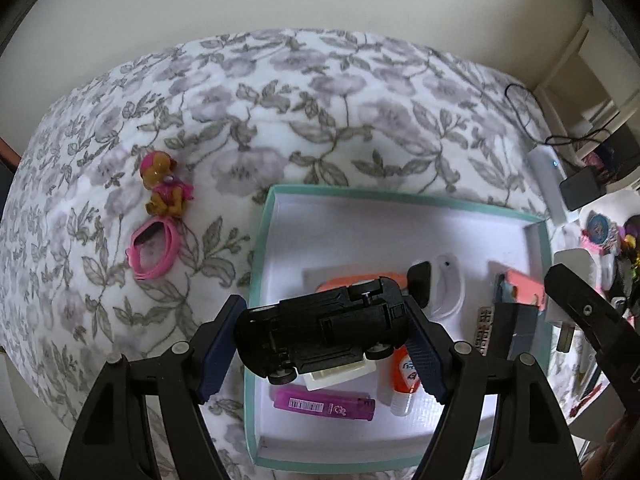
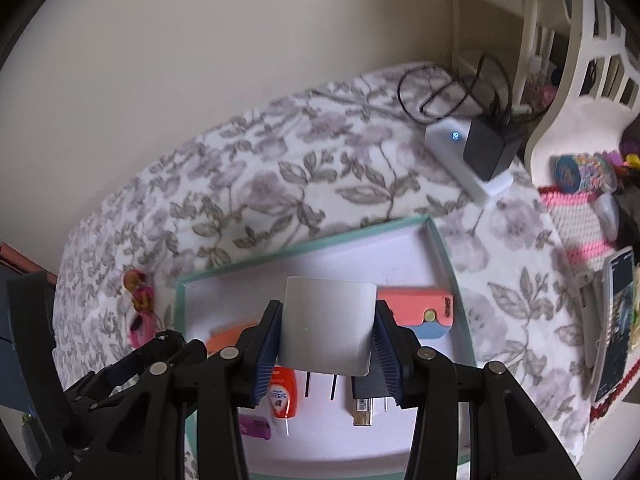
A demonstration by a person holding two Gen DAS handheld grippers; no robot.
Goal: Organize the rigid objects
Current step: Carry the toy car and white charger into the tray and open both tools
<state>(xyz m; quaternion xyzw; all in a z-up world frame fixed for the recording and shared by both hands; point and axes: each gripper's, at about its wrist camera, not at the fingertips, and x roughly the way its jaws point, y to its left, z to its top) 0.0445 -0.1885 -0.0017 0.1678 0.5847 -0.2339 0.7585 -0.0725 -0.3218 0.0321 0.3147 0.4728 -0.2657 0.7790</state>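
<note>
My left gripper [image 1: 322, 344] is shut on a black toy car [image 1: 324, 332], turned underside up, above the left part of a white tray with a teal rim [image 1: 258, 240]. My right gripper [image 2: 326, 354] is shut on a white plug adapter [image 2: 328, 324], prongs down, over the same tray [image 2: 440, 248]. In the tray lie a purple lighter [image 1: 324, 404], an orange-capped bottle [image 2: 282, 396], a coral case [image 2: 416, 306] and an orange flat piece [image 2: 228, 338]. A pink dog figure [image 1: 164, 184] and pink goggles [image 1: 154, 252] lie on the bed left of the tray.
The floral bedspread [image 1: 320, 120] spreads around the tray. A white power bank [image 2: 460, 156] with a black charger [image 2: 490, 148] and cable sits at the back right. A knitted basket [image 2: 576, 216], a phone [image 2: 616, 320] and a white chair [image 2: 568, 80] stand at the right.
</note>
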